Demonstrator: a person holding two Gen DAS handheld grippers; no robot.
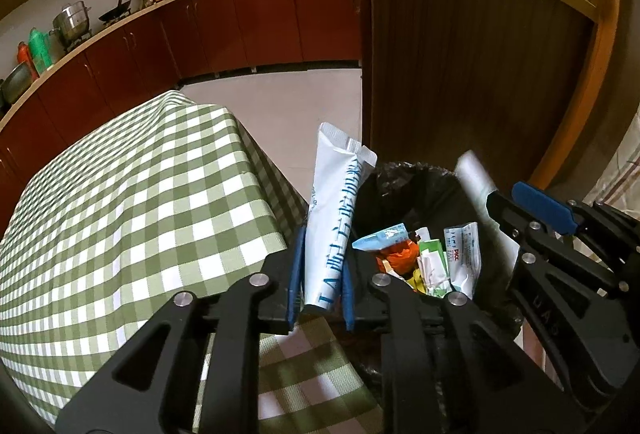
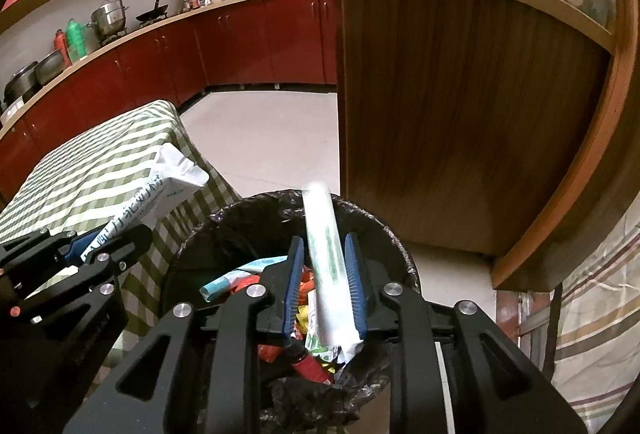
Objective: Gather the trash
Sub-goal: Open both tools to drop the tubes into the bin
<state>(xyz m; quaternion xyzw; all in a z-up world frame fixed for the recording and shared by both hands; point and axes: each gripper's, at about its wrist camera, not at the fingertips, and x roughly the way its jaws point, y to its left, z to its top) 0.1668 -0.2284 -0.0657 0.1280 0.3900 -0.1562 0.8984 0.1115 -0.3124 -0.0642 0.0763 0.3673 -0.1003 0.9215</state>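
Left gripper clamped on white tube; right gripper pinching green-white wrapper, both poised above lined trash bin for dropping.

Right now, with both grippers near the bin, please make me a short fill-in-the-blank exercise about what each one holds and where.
1. The left gripper is shut on a white tube with ____ lettering.
2. The right gripper holds its tube over the ____.
3. The bin is lined with a ____ bag.
4. The cloth left of the bin has a green and white ____ pattern.

Missing words: blue; bin; black; checked
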